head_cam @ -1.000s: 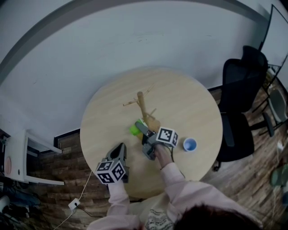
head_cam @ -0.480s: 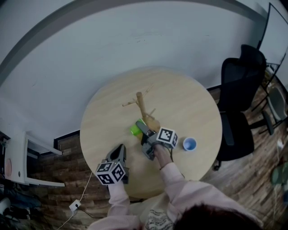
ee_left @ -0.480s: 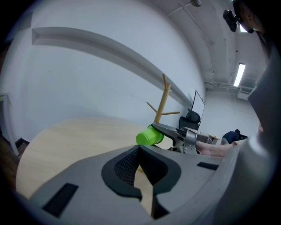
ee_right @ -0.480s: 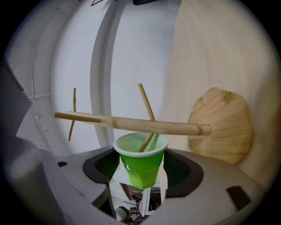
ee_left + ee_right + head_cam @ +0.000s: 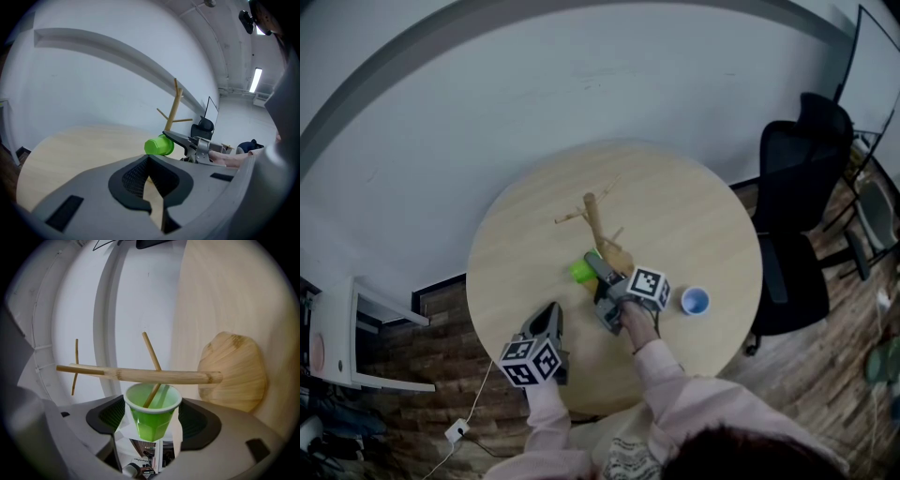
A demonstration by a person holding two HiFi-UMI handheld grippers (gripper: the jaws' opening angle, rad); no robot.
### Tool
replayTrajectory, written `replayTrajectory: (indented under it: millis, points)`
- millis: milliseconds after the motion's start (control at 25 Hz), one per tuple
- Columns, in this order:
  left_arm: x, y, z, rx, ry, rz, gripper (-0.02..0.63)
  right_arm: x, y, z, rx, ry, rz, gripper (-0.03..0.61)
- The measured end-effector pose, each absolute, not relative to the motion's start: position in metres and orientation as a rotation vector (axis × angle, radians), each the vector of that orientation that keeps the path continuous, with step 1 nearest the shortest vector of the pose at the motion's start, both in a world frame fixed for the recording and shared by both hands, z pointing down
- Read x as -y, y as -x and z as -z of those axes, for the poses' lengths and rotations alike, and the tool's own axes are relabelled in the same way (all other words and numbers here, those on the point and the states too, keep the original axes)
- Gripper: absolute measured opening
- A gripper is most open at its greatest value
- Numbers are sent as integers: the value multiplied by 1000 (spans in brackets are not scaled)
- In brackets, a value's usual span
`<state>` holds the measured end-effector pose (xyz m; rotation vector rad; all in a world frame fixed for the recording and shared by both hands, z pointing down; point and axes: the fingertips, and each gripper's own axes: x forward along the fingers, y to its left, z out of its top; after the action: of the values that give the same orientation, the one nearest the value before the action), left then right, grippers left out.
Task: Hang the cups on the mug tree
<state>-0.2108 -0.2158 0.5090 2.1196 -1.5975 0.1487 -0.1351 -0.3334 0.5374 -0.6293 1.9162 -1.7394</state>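
Note:
The wooden mug tree (image 5: 593,220) stands upright near the middle of the round table (image 5: 694,216). A green cup (image 5: 152,413) lies on its side between the jaws of my right gripper (image 5: 152,423), and a thin peg of the tree (image 5: 151,357) reaches into its mouth. These jaws have just been opening, and a gap shows between the pads and the cup's sides. From the left gripper view, the green cup (image 5: 159,146) hangs at the tip of the right gripper (image 5: 187,140). My left gripper (image 5: 551,319) rests shut and empty near the table's front edge. A blue cup (image 5: 696,301) stands upright to the right.
A black office chair (image 5: 802,187) stands beside the table on the right. A white wall runs behind the table. A white shelf unit (image 5: 347,328) sits on the wooden floor at the left.

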Motion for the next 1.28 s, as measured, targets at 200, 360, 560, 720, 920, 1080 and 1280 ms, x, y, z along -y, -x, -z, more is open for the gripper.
replayTrajectory:
  millis: [200, 360, 560, 720, 920, 1080, 1280]
  points:
    - [215, 210, -511, 1593, -2117, -149, 5, 332, 136, -540, -1900, 627, 1746, 385]
    - [214, 211, -512, 1593, -2113, -148, 5, 329, 138, -542, -1891, 621, 1758, 387]
    - [214, 210, -516, 1587, -2107, -151, 5, 324, 141, -552, -1851, 643, 1826, 420]
    - [212, 210, -517, 1584, -2105, -153, 5, 320, 142, -554, -1842, 641, 1823, 423]
    - [210, 210, -516, 1586, -2102, -154, 5, 317, 142, -552, -1863, 624, 1800, 423]
    - [210, 211, -515, 1588, -2104, -153, 5, 309, 144, -559, -1839, 596, 1862, 423]
    - [210, 208, -517, 1577, -2111, -150, 5, 296, 153, -549, -1984, 512, 1813, 416]
